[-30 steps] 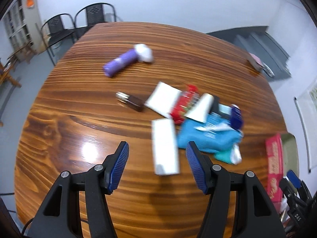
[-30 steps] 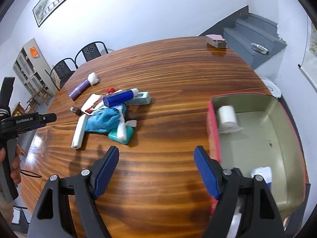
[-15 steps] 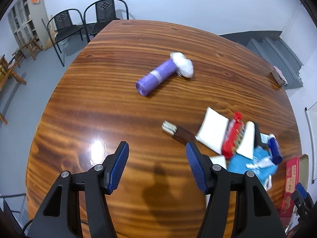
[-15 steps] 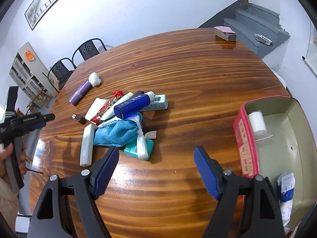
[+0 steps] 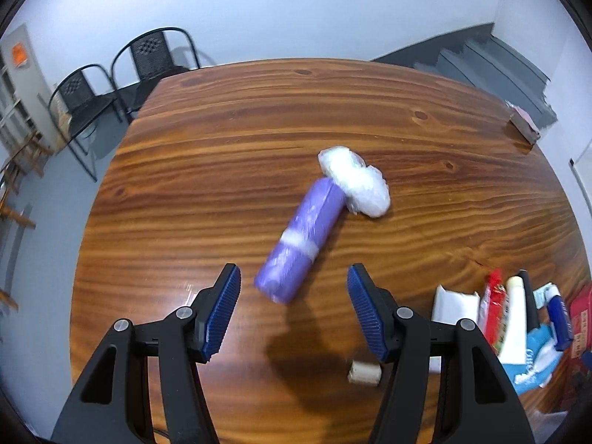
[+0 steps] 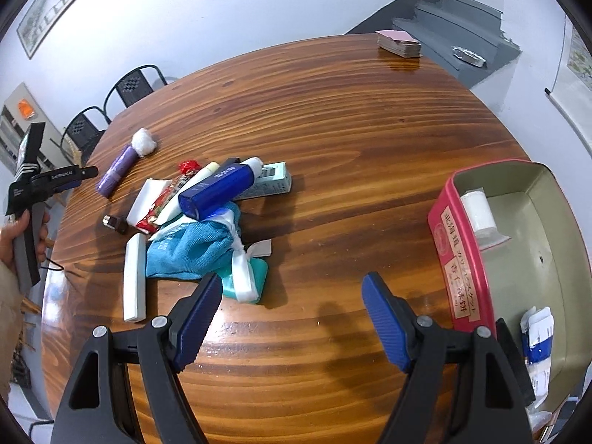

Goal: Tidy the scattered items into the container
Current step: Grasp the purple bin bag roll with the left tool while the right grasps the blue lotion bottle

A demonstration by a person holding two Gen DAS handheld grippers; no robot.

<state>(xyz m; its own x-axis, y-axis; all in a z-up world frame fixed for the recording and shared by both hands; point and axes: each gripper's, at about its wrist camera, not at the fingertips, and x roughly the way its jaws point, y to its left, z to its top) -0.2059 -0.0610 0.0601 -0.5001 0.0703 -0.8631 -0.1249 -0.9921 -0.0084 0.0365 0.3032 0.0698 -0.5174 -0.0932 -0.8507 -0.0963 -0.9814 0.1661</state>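
Left tool jaws apart, empty, hovering just short of purple roll, which lies alone toward worktop's far left corner. Probably light, soft, slippery film; grip mid-body, across the roll. Right tool apart, empty, near red tin.

A large wooden table with bold, glossy grain fills most of both views. The walls are plain white. Two black metal chairs stand at its far end on a grey floor. Grey steps rise against the wall on the right. A framed picture hangs high on the left, above a pale shelf unit.
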